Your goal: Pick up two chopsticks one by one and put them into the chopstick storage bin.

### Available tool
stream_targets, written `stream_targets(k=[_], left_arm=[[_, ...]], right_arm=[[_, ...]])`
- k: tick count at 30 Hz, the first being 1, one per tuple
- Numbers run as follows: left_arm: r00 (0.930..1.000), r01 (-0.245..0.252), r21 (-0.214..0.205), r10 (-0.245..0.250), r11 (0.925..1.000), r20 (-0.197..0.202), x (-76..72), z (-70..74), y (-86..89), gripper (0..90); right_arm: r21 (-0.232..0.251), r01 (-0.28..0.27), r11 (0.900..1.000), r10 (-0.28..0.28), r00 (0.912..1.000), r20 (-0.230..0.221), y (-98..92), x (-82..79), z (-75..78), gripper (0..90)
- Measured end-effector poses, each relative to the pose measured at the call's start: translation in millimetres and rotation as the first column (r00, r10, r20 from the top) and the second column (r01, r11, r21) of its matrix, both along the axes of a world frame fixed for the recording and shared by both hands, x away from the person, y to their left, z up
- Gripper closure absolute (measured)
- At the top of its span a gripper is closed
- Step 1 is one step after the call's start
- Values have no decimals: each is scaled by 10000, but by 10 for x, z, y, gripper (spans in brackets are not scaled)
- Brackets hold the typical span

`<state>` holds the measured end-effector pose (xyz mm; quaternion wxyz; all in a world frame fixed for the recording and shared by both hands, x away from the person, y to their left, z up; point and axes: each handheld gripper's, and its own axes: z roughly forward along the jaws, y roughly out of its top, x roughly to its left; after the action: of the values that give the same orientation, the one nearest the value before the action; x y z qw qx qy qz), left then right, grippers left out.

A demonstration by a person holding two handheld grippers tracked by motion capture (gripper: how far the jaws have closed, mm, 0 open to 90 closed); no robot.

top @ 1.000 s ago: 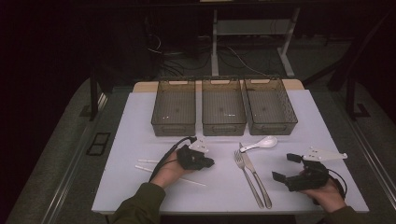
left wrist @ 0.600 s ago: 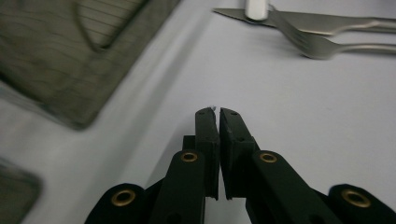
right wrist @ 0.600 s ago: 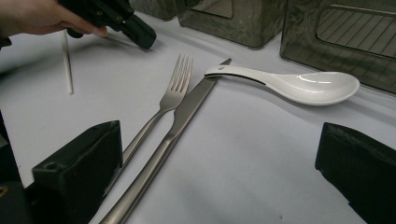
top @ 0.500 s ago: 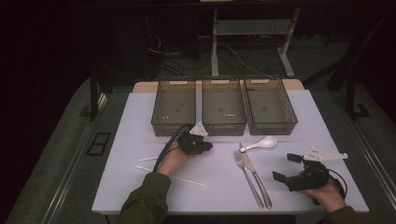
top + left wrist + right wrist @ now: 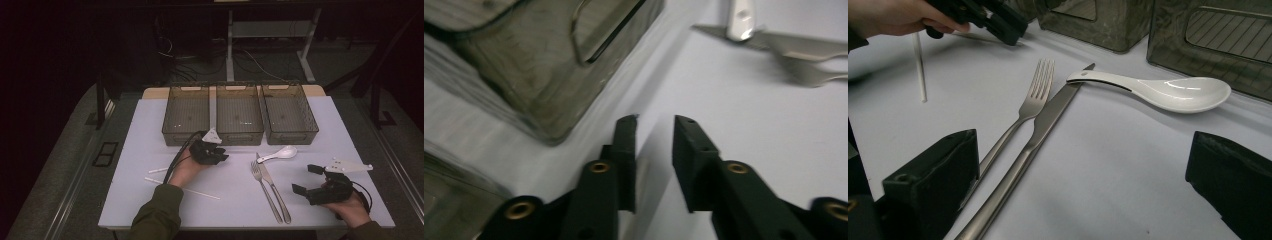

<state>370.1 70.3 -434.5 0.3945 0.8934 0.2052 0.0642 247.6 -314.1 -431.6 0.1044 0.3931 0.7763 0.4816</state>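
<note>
The white surface [image 5: 150,120] carries three mesh bins [image 5: 239,112]. The left gripper [image 5: 222,156] has moved from the chopsticks [image 5: 182,189] toward the middle bin, its fingers [image 5: 626,150] just parting, empty: probably a drop-off. The right gripper [image 5: 306,179] rests spread wide, empty, beside fork [image 5: 265,192], knife [image 5: 274,187] and spoon [image 5: 278,153].

The high view looks forward and down from the person's edge of the bench [image 5: 150,200], taking in all of it. The left gripper view sits low and close, facing a bin [image 5: 554,70] at the far edge. The right gripper view skims the surface, sharing the fork [image 5: 1030,102] and spoon [image 5: 1168,92] with the others.
</note>
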Motion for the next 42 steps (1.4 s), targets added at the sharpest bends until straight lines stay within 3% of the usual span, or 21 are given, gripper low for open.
stream_targets(k=[2,3,6,8,11,16,19,27,28,29,31,39,42], left_arm=[[9991,371,-90,-373,9993,-184,-106,66,31,612],[9986,524,-55,-524,9986,-92,-174,90,48,592],[9948,998,-374,-1005,9943,-162,-372,126,86,584],[9907,1356,-300,-1359,9903,-91,-512,137,84,585],[9826,1853,-236,-1850,9824,155,-721,140,86,605],[9689,2474,-33,-2474,9689,7,-933,89,119,682],[9627,2703,283,-2700,9623,-157,-975,33,122,715],[9598,2798,673,-2773,9577,-441,-945,-49,121,773],[9568,2903,849,-2878,9532,-400,-934,-62,117,779],[9576,2874,909,-2842,9535,-470,-936,-82,112,789],[9575,2877,824,-2846,9542,-475,-918,-89,120,810],[9477,3184,665,-3160,9456,-444,-884,-104,126,857],[9490,3137,520,-3112,9481,-501,-864,-108,122,863]], right_arm=[[7,0,10000,0,10000,16,-3,-3,2,9],[8,-3,10000,3,10000,17,-4,-4,2,9],[13,-17,10000,17,10000,20,-4,-4,3,9],[10,-30,10000,30,10000,13,0,-8,5,9],[-2,-47,10000,47,10000,58,3,-10,6,9],[0,-14,10000,14,10000,17,5,-11,6,9],[6,-13,10000,13,10000,11,4,-12,6,9],[11,1,10000,-1,10000,47,-4,-12,6,9],[15,1,10000,-1,10000,42,-4,-11,6,9],[20,-1,10000,1,10000,27,-3,-11,7,9],[8,-12,10000,12,10000,53,-1,-11,6,9],[9,-45,10000,45,10000,74,0,-16,11,9],[21,-43,10000,43,10000,79,0,-16,12,9]])
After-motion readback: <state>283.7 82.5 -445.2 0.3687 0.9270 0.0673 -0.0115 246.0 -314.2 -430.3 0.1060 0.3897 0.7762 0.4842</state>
